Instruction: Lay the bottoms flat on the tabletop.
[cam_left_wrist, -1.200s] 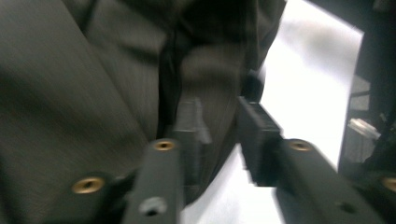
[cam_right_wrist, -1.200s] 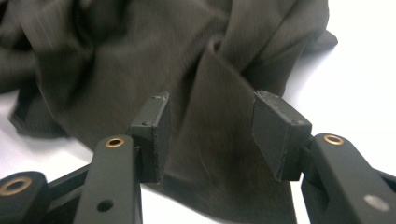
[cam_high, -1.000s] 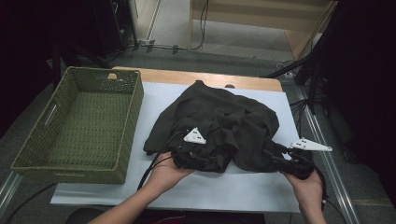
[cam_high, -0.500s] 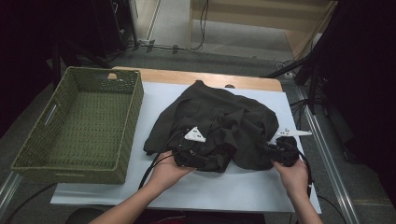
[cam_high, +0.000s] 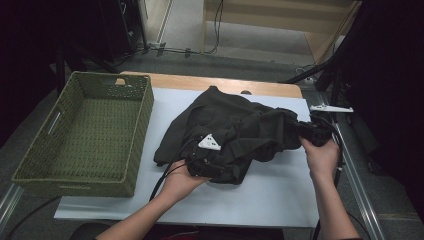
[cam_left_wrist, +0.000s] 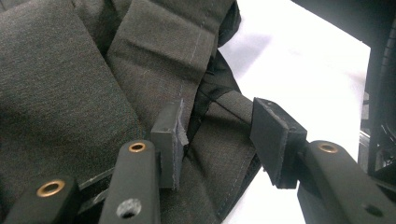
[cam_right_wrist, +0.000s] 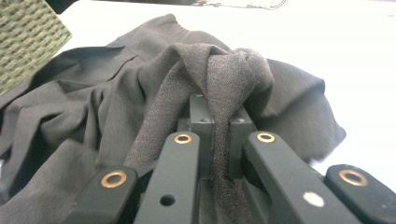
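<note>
A lab: floor cables (cam_high: 185, 50), metal stands (cam_high: 327, 75), dark surroundings.

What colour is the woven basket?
Olive green basket, a plain weave; it shows best in the high view.

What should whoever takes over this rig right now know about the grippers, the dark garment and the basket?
Right gripper: shut on a fold of the dark garment, pulled out toward the table's right edge.
Left gripper: jaws apart over the garment's near hem, pads not pressing on it.
Garment: crumpled on the white mat, mid-table.
Woven basket: at the left, nothing in it.
Done: one grip taken. Left: probably a second grip with the left gripper, then spread or fold the garment.
</note>
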